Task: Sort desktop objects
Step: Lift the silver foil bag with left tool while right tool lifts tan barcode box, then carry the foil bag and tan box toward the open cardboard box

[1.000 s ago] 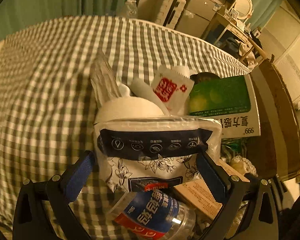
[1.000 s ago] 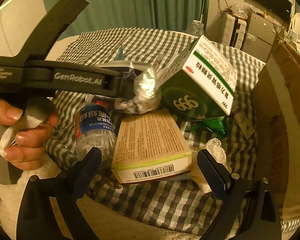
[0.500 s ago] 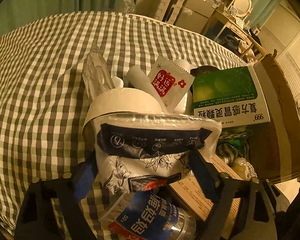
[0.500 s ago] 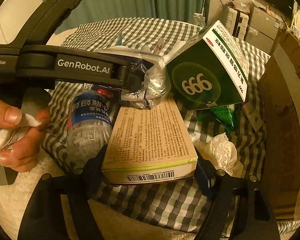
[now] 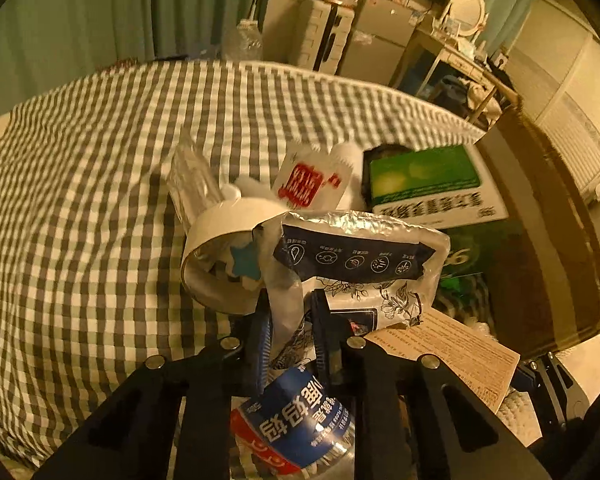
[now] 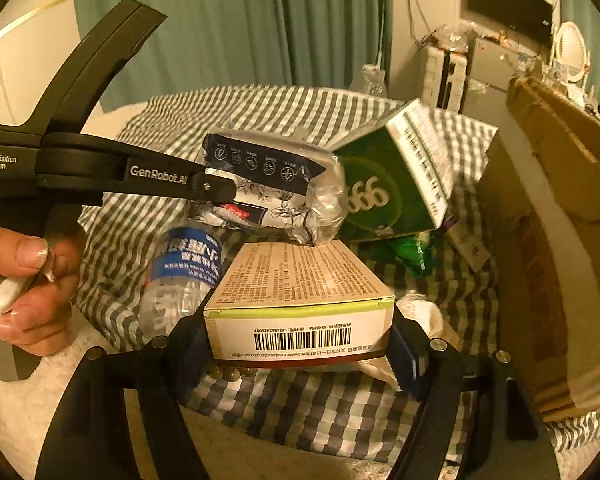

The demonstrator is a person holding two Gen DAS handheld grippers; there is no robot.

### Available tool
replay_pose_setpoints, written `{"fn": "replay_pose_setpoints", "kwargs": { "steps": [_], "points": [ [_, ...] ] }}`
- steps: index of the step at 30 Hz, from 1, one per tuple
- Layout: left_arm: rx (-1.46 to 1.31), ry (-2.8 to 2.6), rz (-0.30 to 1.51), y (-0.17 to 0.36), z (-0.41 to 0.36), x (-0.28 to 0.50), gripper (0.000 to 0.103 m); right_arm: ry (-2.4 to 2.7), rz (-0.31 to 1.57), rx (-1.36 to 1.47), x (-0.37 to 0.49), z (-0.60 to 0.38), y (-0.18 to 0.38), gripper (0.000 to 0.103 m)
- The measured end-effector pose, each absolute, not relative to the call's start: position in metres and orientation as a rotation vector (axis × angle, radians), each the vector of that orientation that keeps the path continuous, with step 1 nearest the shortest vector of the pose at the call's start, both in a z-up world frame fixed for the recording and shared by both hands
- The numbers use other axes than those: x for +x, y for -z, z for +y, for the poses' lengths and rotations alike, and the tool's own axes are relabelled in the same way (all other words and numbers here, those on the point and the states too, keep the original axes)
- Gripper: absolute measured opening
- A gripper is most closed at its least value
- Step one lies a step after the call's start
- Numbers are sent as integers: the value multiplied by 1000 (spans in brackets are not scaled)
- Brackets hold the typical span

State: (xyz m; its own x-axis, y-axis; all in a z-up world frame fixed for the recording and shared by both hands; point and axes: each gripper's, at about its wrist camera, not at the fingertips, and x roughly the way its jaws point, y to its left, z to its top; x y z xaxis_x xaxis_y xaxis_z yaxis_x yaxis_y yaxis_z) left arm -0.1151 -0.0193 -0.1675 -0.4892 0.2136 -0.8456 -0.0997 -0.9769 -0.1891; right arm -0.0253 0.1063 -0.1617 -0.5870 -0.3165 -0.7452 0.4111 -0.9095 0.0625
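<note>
Foil crinkles at the centre of the left wrist view, where the left gripper (image 5: 288, 328) is closing its jaws on the lower edge of a floral foil pouch (image 5: 356, 264), pinching it above a water bottle (image 5: 296, 428) at the bottom of the frame. In the right wrist view the right gripper (image 6: 296, 344) has its jaws set wide against the two sides of a tan medicine box (image 6: 304, 304) at lower centre, clamping it. Sorting looks barely begun: a green box (image 6: 392, 184) leans at upper right, while a paper cup (image 5: 224, 256), a red-printed sachet (image 5: 304, 180) and a crumpled tissue (image 6: 424, 312) lie heaped on the checked cloth (image 5: 80, 200). A cardboard box (image 6: 560, 208) on the right edge may be their destination, though its inside is hidden.
</note>
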Motion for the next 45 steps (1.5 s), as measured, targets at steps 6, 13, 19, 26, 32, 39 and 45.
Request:
{"fn": "replay_pose_setpoints", "kwargs": {
  "steps": [6,13,19,26,32,39,45],
  "points": [
    [-1381,-2611,-127,150,-23,-103,18,2551,140,1020,-16,113,146,74],
    [-1294,-2698,-124,124,-32,-88,18,2643,109,874,5,122,133,74],
    [-1168,-2792,-61,95,-33,-70,18,2707,63,785,13,131,115,74],
    [-1026,-2842,-47,61,-32,-48,18,2742,39,721,32,142,99,74],
    [-938,-2871,-60,35,-28,-33,18,2772,40,656,44,151,67,74],
    [-831,-2952,-58,3,-28,-7,18,2798,59,608,62,172,33,74],
    [-765,-2989,-58,-29,-34,22,18,2850,55,498,89,185,-11,74]
  ]
}}
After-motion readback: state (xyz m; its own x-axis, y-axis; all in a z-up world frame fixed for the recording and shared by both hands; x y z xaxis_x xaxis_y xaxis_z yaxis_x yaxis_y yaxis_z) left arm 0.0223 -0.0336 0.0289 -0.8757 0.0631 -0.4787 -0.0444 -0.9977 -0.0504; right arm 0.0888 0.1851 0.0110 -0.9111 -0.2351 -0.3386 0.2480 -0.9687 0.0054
